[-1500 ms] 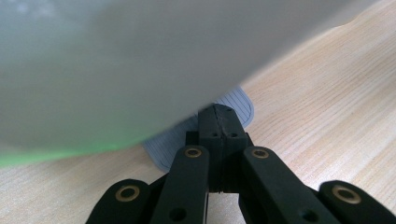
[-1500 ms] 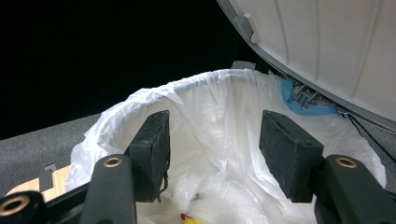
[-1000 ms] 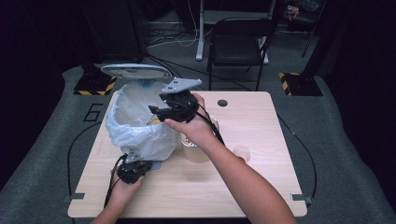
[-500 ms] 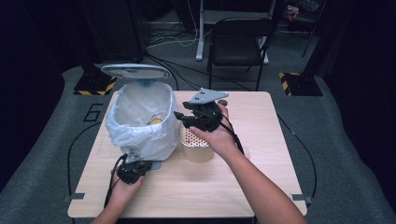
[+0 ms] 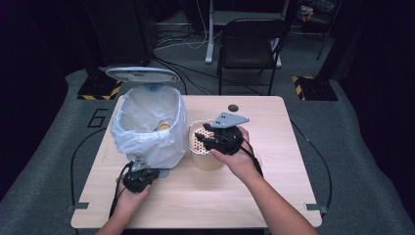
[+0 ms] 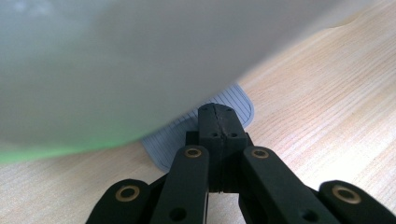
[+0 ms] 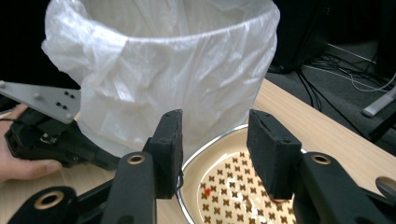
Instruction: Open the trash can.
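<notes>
Item: patterned bowl (image 5: 204,147), on the counter (image 5: 274,196) touching the lined bin (image 5: 149,127). Right gripper (image 7: 215,154): fingers part-open, just closing, straddling the near rim without touching. Left gripper (image 6: 215,116): fingers shut on the bin's pedal (image 6: 233,100). Risk: fingers clipping the rim, snagging the liner. Free counter lies rightward.

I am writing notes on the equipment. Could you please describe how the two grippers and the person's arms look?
Both are black handheld tools. The right gripper carries a grey three-cornered plate on top; its two black jaws have brass-coloured pivot rivets and rough, foam-like pads. The left gripper has the same black linkage with brass-coloured rivets. A black cable trails from it. The forearms show no sleeves.
</notes>
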A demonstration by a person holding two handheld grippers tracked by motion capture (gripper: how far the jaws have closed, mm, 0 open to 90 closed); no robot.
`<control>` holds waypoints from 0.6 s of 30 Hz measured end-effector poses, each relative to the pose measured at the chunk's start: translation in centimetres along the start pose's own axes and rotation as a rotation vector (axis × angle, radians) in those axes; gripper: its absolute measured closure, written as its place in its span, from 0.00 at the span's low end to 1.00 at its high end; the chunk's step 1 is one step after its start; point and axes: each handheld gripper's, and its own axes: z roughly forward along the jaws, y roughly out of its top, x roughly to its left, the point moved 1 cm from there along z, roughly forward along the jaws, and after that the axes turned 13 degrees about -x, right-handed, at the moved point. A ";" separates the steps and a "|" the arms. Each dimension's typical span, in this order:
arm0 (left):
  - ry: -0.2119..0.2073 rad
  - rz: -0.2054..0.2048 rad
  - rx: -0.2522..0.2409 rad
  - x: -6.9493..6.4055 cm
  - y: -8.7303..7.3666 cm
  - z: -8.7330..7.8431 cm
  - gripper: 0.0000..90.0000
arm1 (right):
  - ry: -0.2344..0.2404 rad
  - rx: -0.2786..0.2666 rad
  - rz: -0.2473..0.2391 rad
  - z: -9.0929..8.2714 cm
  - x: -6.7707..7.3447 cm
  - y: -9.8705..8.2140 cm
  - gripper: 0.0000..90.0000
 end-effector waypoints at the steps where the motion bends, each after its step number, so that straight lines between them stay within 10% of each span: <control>1: -0.002 -0.002 0.000 0.0 0.0 0.0 1.00 | 0.000 0.000 0.000 0.0 0.0 0.0 0.61; 18: -0.004 0.010 0.003 0.0 -0.1 0.0 1.00 | -0.029 0.069 0.018 0.7 1.1 -6.2 0.64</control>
